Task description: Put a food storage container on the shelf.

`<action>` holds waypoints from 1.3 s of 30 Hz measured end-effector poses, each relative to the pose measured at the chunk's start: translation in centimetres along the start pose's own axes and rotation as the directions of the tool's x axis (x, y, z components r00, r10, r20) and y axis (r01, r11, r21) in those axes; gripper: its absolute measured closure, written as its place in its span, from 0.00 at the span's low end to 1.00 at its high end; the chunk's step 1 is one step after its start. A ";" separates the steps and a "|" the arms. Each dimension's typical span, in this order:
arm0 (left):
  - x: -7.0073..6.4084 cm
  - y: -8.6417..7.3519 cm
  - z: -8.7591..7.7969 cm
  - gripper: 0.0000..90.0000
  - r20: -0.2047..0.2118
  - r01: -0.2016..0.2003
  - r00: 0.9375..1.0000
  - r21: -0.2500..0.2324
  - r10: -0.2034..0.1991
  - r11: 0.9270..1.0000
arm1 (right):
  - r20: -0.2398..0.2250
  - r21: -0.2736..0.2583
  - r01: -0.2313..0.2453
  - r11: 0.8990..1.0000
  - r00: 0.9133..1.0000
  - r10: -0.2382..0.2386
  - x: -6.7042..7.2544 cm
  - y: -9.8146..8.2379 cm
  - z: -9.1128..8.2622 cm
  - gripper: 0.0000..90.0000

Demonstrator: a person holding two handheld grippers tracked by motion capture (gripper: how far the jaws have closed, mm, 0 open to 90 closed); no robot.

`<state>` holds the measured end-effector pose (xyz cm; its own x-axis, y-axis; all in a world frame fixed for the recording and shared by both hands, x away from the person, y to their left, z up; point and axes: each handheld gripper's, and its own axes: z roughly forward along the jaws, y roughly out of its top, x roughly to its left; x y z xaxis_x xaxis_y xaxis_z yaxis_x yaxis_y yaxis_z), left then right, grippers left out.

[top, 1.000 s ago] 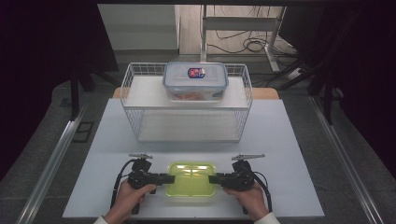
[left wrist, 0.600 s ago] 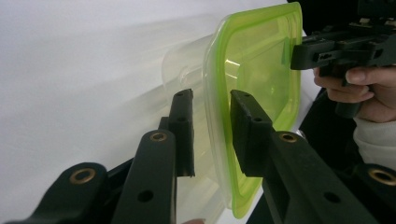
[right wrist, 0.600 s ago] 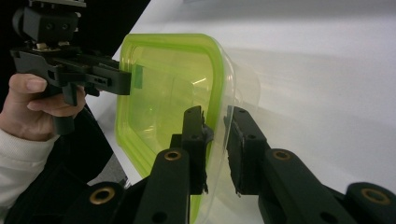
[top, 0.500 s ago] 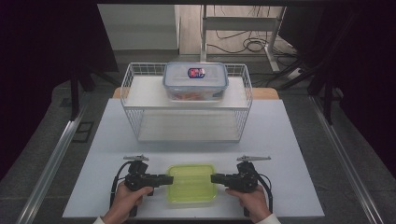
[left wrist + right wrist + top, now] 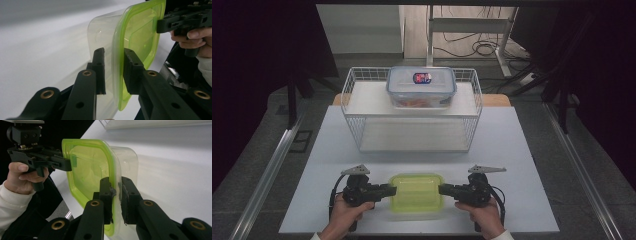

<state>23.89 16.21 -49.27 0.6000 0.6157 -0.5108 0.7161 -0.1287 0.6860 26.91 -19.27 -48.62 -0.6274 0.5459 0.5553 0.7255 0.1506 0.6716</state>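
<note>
A clear plastic container with a yellow-green lid (image 5: pixel 417 192) lies low at the near middle of the white table (image 5: pixel 522 150). My left gripper (image 5: pixel 393 190) grips its left end and my right gripper (image 5: pixel 441 189) its right end, both held level. In the left gripper view the jaws (image 5: pixel 113 53) have just been closing and pinch the lid's rim (image 5: pixel 140 35); the right gripper (image 5: pixel 160 23) shows at the far end. In the right gripper view the pads (image 5: pixel 115 181) have just been closing and squeeze the rim (image 5: pixel 90 167); the left gripper (image 5: pixel 70 163) holds the opposite edge.
A white wire basket (image 5: pixel 357 125) stands at the back of the table with a white shelf across it. A clear box with a blue-rimmed lid (image 5: pixel 421 86) sits on that shelf. Bare table lies between the basket and the container.
Both pairs of jaws have closed in on the container's ends. The hands and the container have stayed nearly where they were.
</note>
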 end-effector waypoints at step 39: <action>-2.6 9.2 -4.4 0.85 -0.018 -0.128 0.992 -0.142 0.127 0.981 | 0.072 -0.107 0.204 0.973 0.978 -0.197 4.4 9.0 -3.7 0.89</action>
<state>27.36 16.88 -39.33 0.6795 0.6086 -0.4098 0.5750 -0.0947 0.8127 29.63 -18.56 -38.38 -0.7358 0.5639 0.3751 0.5478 0.1699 0.8191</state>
